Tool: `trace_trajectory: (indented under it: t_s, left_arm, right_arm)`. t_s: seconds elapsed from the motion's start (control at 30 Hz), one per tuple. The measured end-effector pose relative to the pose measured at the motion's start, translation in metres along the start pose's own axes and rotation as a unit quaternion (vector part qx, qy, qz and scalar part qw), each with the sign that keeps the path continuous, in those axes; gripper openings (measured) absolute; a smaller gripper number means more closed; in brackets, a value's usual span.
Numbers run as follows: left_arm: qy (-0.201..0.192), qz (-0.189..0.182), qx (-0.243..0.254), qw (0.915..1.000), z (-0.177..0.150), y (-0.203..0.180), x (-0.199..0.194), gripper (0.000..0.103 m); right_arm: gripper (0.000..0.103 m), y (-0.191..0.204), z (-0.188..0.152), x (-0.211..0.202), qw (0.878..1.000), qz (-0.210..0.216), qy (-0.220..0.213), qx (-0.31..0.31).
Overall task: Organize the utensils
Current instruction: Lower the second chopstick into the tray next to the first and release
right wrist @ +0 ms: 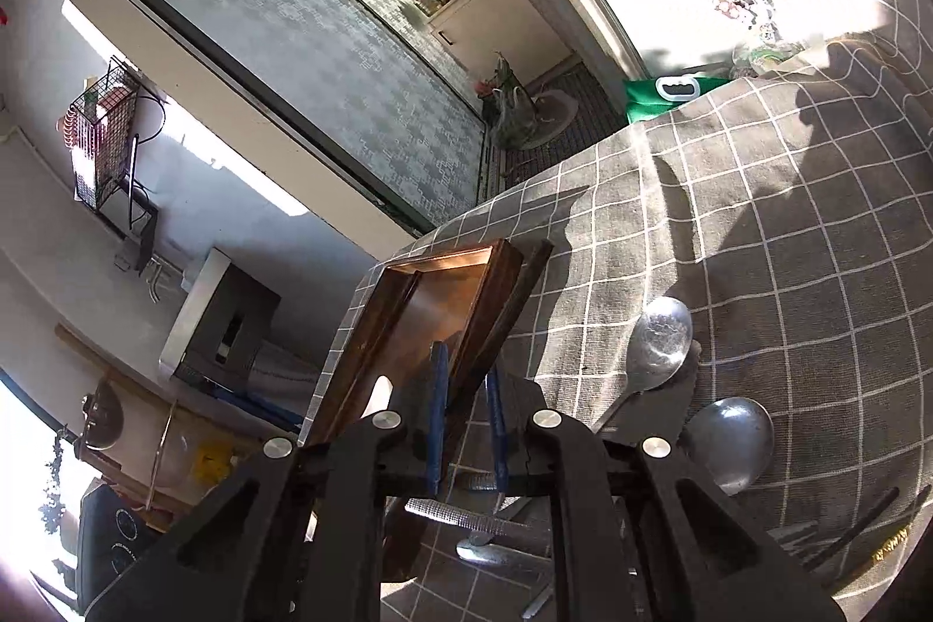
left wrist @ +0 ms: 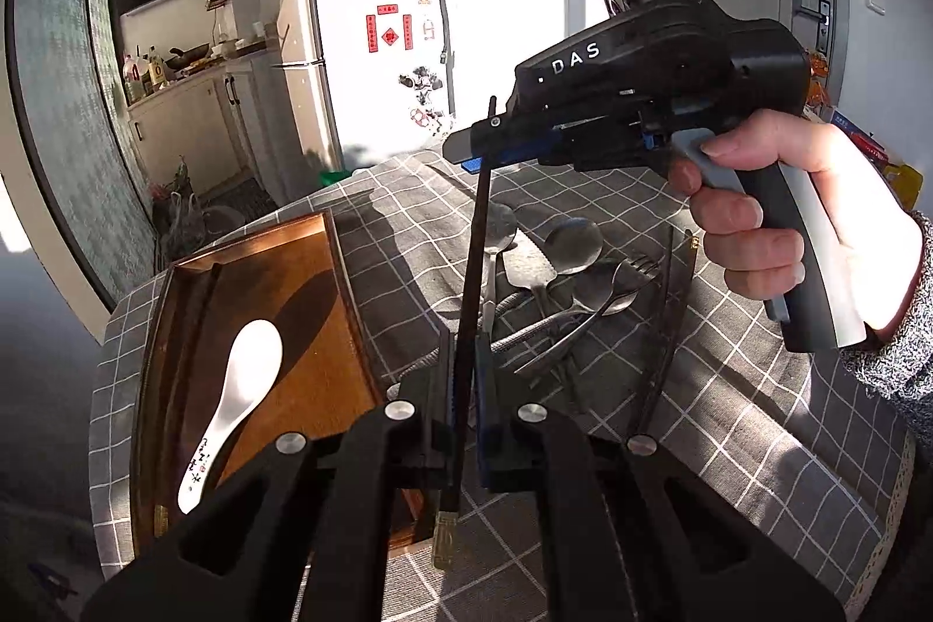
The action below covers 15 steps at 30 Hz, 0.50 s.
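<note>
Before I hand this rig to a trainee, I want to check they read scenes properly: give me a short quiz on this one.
1. True or false: the white spoon lies in the wooden tray.
2. What is the left gripper shut on? A) a metal fork B) the dark chopstick C) a knife
3. Fill in: the metal spoons lie on the checked ____.
Key: 1 true; 2 B; 3 tablecloth.
</note>
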<state>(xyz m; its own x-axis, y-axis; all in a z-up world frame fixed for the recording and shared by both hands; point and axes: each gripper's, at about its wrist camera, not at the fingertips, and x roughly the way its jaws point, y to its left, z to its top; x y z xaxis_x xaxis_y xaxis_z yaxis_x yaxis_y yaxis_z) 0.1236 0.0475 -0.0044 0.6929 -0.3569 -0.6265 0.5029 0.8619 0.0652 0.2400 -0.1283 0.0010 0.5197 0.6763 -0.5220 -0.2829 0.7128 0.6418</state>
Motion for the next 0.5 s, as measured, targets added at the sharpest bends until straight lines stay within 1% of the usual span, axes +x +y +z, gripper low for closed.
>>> trace_trajectory:
  t_s: [0.17, 0.23, 0.33, 0.5]
  left_arm:
    - [0.005, 0.041, -0.026, 0.9988, -0.009, 0.032, 0.004, 0.008]
    - [0.004, 0.050, -0.041, 0.9979, -0.011, 0.043, 0.006, 0.008]
    - [0.007, 0.056, -0.061, 0.9965, -0.015, 0.057, 0.008, 0.008]
    - [0.030, 0.077, -0.064, 0.9945, -0.022, 0.063, 0.018, 0.008]
  right_arm:
    - [0.012, 0.026, 0.010, 0.040, 1.000, 0.000, 0.019, -0.023]
    - [0.012, 0.033, 0.012, 0.053, 0.999, -0.006, 0.025, -0.033]
    - [0.013, 0.035, 0.012, 0.068, 0.999, -0.008, 0.033, -0.032]
    - [0.013, 0.033, 0.010, 0.095, 0.998, -0.016, 0.057, -0.028]
